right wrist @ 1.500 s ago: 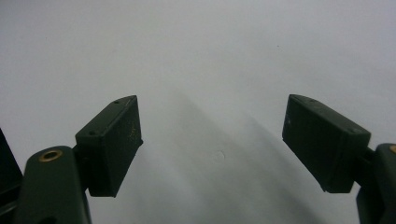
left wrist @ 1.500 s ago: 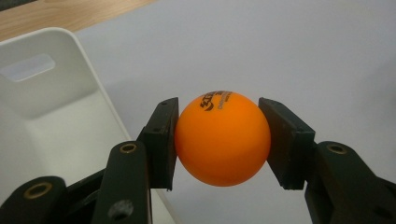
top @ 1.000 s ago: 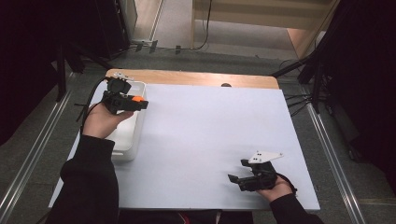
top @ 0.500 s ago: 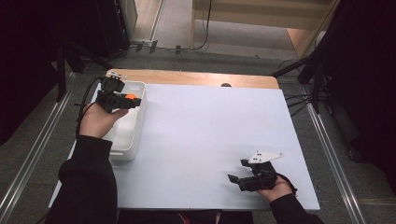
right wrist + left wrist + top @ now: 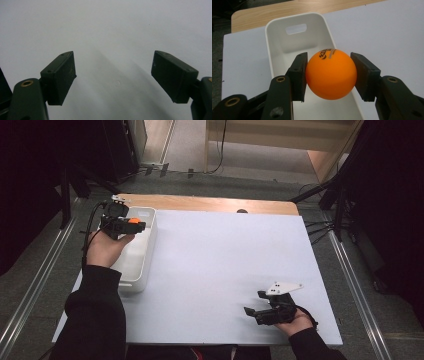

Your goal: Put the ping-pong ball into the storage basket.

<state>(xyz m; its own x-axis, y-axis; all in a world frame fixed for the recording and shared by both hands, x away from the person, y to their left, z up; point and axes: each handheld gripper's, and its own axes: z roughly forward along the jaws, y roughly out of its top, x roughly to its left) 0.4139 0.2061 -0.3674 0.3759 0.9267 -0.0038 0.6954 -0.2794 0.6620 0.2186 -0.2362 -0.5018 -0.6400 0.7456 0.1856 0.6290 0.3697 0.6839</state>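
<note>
An orange ping-pong ball (image 5: 331, 74) with black print sits between the pads of my left gripper (image 5: 329, 75), which is shut on it. In the high view that gripper (image 5: 131, 224) hovers over the far end of a white oblong bin (image 5: 141, 251) at the table's left edge, with the ball (image 5: 133, 220) showing as an orange spot. The bin (image 5: 294, 45) lies below the ball and looks empty, with a handle slot in its far wall. My right gripper (image 5: 252, 312) rests near the front right of the table, jaws wide apart (image 5: 113, 77) with nothing between them.
A white sheet (image 5: 225, 265) covers the table, with a wooden strip (image 5: 200, 203) along the far edge. Metal rails and dark stands flank the table on both sides. A person's sleeve (image 5: 95, 315) reaches in at the front left.
My left gripper has carried the ball toward the far end of the bin, a little back and left. The right gripper has stayed where it was.
</note>
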